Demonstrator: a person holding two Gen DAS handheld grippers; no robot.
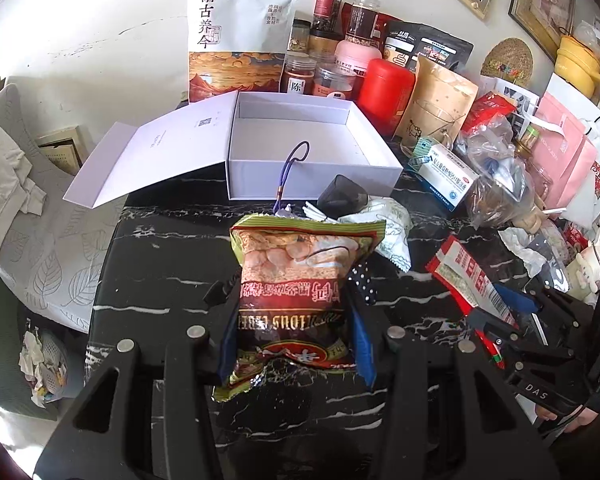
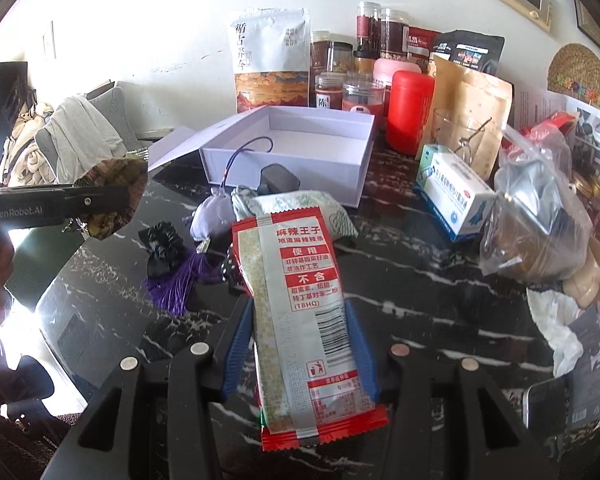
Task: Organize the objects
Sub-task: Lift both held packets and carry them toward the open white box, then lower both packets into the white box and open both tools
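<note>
My left gripper (image 1: 290, 320) is shut on a green and red snack bag (image 1: 300, 280) and holds it above the black marble table (image 1: 160, 280). My right gripper (image 2: 298, 344) is shut on a red and white spicy strip packet (image 2: 300, 304); that packet also shows in the left wrist view (image 1: 468, 280). An open white gift box (image 1: 308, 148) stands behind, empty inside, lid flapped to the left; it also shows in the right wrist view (image 2: 292, 152). In front of it lie a purple tassel sachet (image 2: 204, 224), a black charger (image 2: 278, 178), a white-green pouch (image 2: 300, 206) and a black bow (image 2: 164, 248).
Jars, a red canister (image 1: 384, 92), a tall white pouch (image 1: 236, 40) and brown bags line the wall. A blue-white medicine box (image 2: 456, 196) and a clear plastic bag (image 2: 540, 216) sit at right. A chair with cushions (image 1: 32, 216) stands left of the table.
</note>
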